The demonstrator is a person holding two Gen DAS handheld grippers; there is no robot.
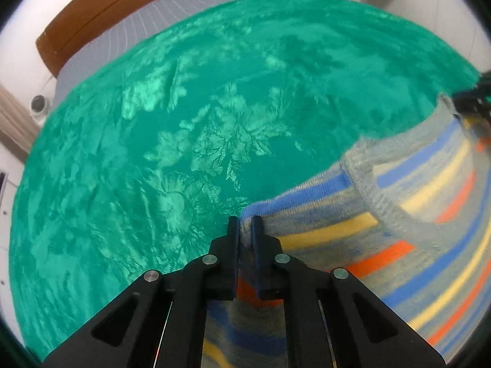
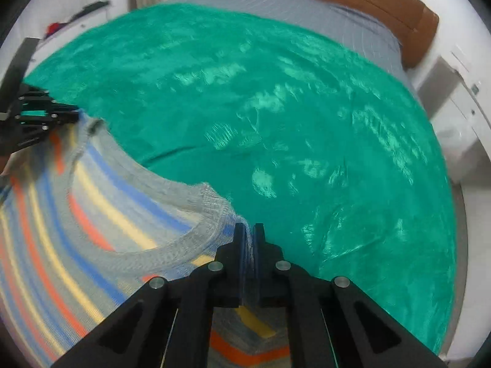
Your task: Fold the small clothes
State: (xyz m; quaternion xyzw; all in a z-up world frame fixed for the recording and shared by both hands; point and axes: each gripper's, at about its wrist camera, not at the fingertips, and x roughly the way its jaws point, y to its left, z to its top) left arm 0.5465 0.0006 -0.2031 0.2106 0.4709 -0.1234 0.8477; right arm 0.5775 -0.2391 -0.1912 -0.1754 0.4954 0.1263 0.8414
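Grippers both clench the striped sweater (image 1: 399,202) on the green blanket (image 1: 184,122): left gripper (image 1: 244,224) pinches 1 shoulder edge, right gripper (image 2: 249,230) pinches the other by the collar.

Soft knit wool on the striped sweater (image 1: 399,214), fuzzy and matt, its grey ribbed collar (image 2: 172,245) coarser. Pinching it, the left gripper (image 1: 245,224) and right gripper (image 2: 250,230) look like matt black plastic with shiny metal pins. Ahead of both lies a green bedspread (image 1: 184,122), satiny cloth with a glossy woven pattern. Beyond it, a polished wooden headboard (image 2: 383,3).
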